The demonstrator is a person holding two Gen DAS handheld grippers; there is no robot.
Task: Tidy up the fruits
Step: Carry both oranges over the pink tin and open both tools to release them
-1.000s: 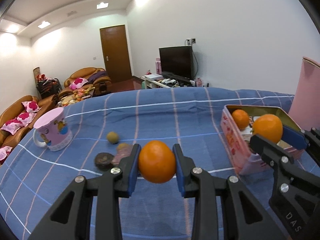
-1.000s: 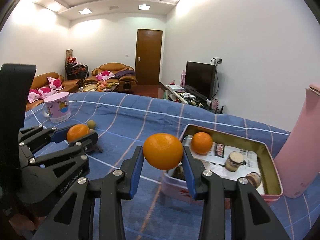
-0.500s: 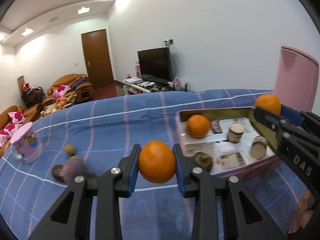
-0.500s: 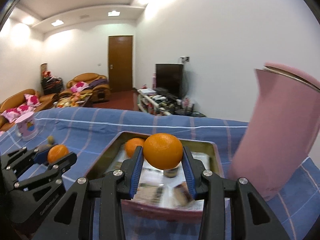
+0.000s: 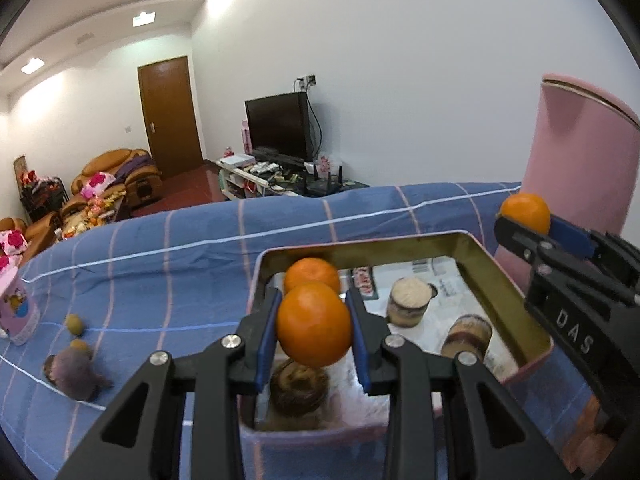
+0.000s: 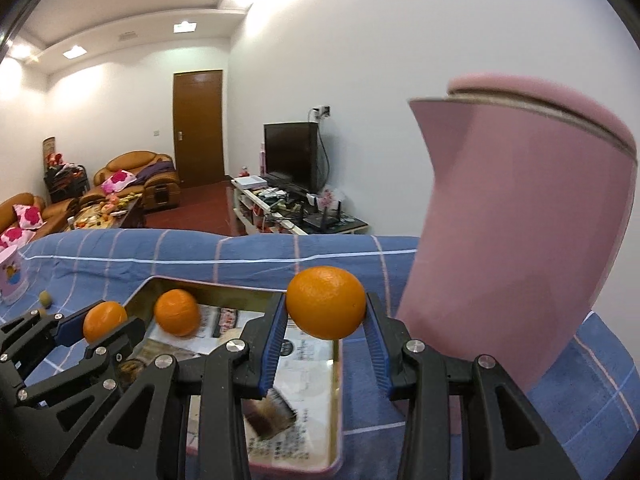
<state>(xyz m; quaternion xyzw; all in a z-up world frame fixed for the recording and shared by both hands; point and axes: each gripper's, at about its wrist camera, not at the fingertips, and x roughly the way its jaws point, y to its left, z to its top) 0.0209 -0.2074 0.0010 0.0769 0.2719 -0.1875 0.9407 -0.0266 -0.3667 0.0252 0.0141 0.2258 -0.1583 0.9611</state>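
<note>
2 oranges aloft, 1 per gripper. Left gripper pinching its orange between blue fingers, poised above the near-left corner of the tin. Right gripper clamping another orange over the tin's right rim, beside the pink jug. Both drops straight down, left nearer.

Three round, glossy oranges. One orange is pinched between the blue pads of the left tongs, held above the near end of an open pink tin. A second orange is pinched in the right tongs over the tin's right rim. The third orange rests inside the tin at its far left corner.
</note>
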